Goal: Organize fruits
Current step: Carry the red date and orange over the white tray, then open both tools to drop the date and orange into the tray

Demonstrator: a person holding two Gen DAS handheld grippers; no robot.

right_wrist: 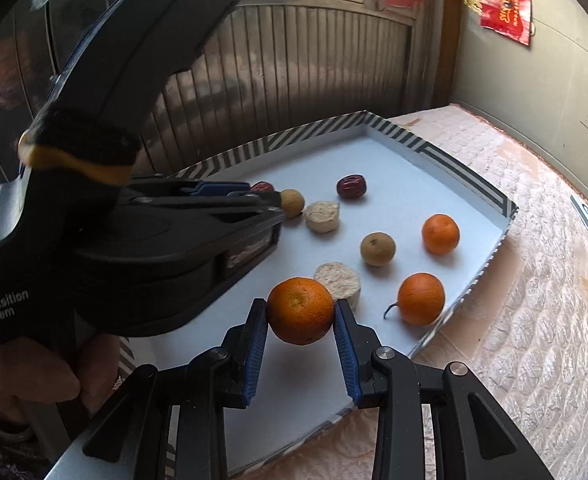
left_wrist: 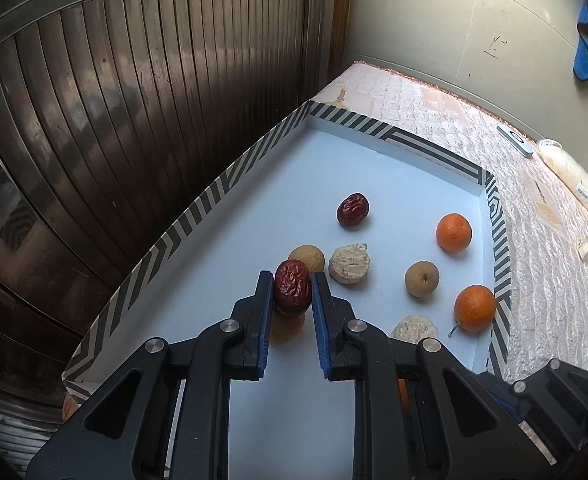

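Orange and dimpled, a mandarin [right_wrist: 300, 310] is sitting clamped between the blue pads of the right gripper [right_wrist: 300, 314], held above the near edge of the white tray [right_wrist: 446, 168]. Just behind it a pale round cake [right_wrist: 340, 282] is lying on the tray floor, and to the right a second mandarin with a stem [right_wrist: 420, 298] is resting near the tray's striped right rim. To the left, the left gripper [left_wrist: 292, 294] is closing on a wrinkled red jujube [left_wrist: 292, 291], lifting it clear of the tray floor; a brownish fruit below it is mostly hidden. Past the jujube a tan round fruit [left_wrist: 307, 258] and another pale cake [left_wrist: 349, 263] are lying close together, almost touching. Further right a brownish longan-like fruit [left_wrist: 422, 278] is sitting between the cakes and the mandarins. Beyond these a third mandarin [left_wrist: 454, 232] is lying near the right rim, and a second jujube [left_wrist: 352, 209] is resting alone farther back. The tray is standing on a textured pale cloth [left_wrist: 534, 248].
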